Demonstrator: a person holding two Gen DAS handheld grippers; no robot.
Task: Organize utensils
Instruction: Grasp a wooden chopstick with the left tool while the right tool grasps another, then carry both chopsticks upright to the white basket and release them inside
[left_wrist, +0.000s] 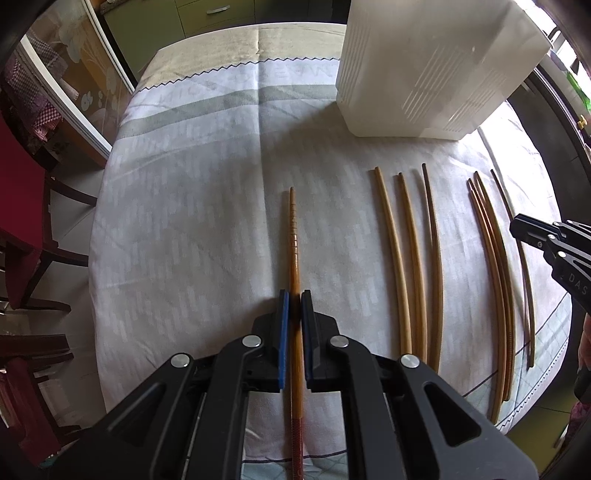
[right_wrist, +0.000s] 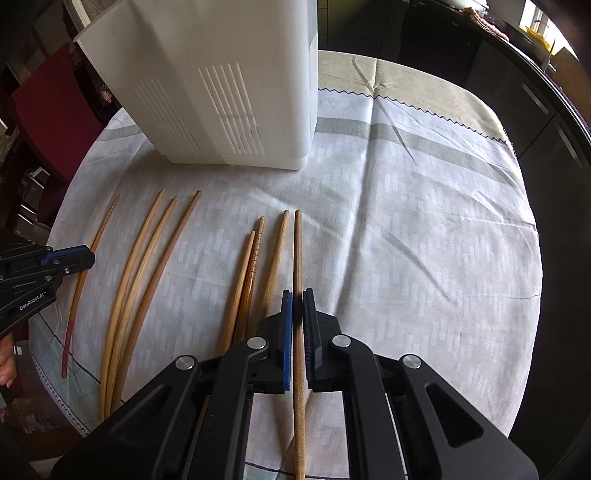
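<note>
Two chopsticks are in play: the orange lacquered chopstick with the dark red handle end (left_wrist: 294, 240) lies lengthwise on the white patterned tablecloth of the table (left_wrist: 177, 229), well left of the others, and the left tongs (left_wrist: 295, 306) are closed tight on it, blue pads on both sides. Over on the other side, the plain light wooden chopstick (right_wrist: 297, 251) at the right end of the row is pinched in the right tongs (right_wrist: 297, 306), jaws fully shut on the shaft.

Between them lie a group of three pale bamboo chopsticks (right_wrist: 147, 258) and another three brownish ones (right_wrist: 255, 258), all pointing toward the tall white slotted plastic utensil holder (right_wrist: 221, 92) at the far end.

To do this well, I'd say lift each stick straight up and level, keeping the neighbours undisturbed, then tip it upright over the holder.

Both tongs point steeply down at the table, nearly vertical.
</note>
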